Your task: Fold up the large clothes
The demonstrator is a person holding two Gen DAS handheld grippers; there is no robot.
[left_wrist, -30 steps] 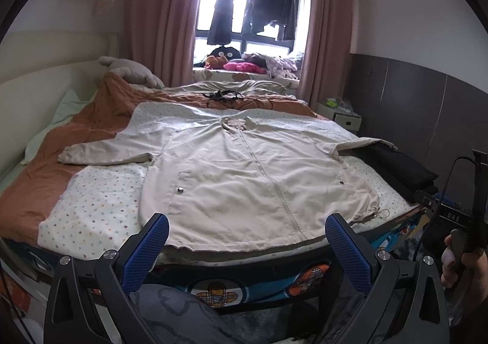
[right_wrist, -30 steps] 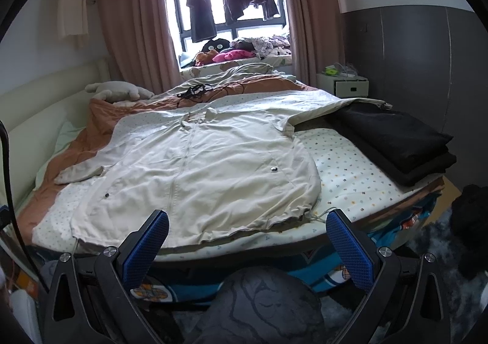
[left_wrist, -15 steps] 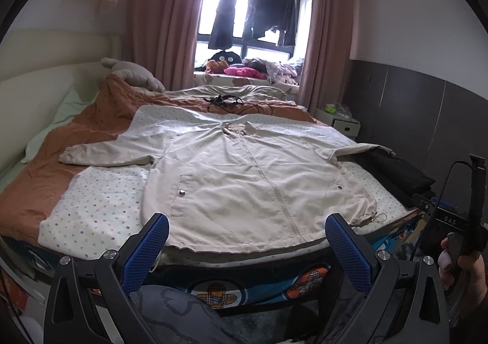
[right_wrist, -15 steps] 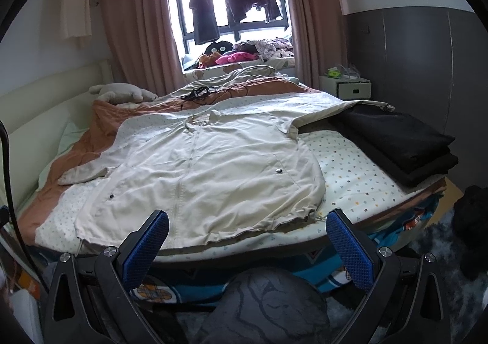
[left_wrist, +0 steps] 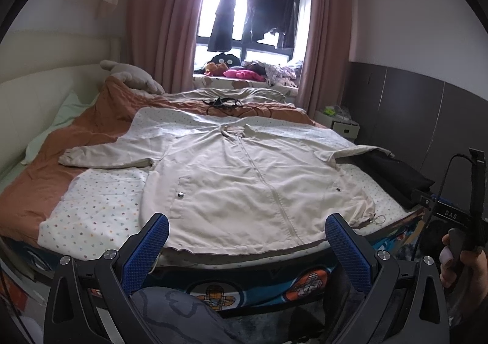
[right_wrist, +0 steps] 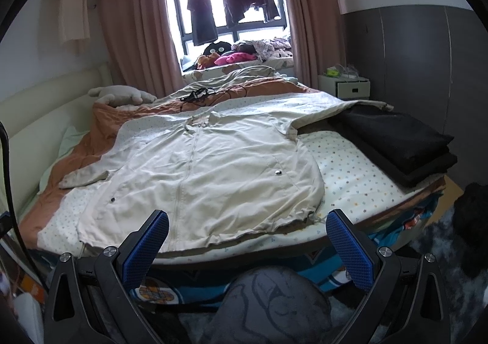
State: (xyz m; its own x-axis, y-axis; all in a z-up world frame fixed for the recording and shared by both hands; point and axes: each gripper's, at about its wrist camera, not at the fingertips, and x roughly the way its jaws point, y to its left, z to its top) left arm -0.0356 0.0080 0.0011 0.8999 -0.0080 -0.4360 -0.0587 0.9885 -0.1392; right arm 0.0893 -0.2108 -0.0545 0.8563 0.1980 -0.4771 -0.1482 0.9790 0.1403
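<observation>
A large cream zip-up jacket (left_wrist: 244, 179) (right_wrist: 210, 164) lies flat and face up on the bed, sleeves spread to both sides, hem toward me. Its right sleeve (right_wrist: 344, 109) rests over a stack of dark folded clothes. My left gripper (left_wrist: 245, 237) hangs open in front of the hem near the bed's foot, nothing between its blue pads. My right gripper (right_wrist: 247, 238) is also open and empty, short of the hem's right half. In the left wrist view a hand (left_wrist: 460, 264) holds the right gripper's handle at the far right.
The jacket lies on a dotted white sheet (left_wrist: 91, 206) over an orange-brown blanket (left_wrist: 76, 136). Dark folded clothes (right_wrist: 393, 142) sit at the bed's right edge. A tangled black cable (left_wrist: 222, 103) lies beyond the collar. A white nightstand (right_wrist: 350, 87) stands against the grey wall.
Both cameras have tilted or risen slightly, so the bed sits lower in view. The jacket has not moved and both grippers stay open.
</observation>
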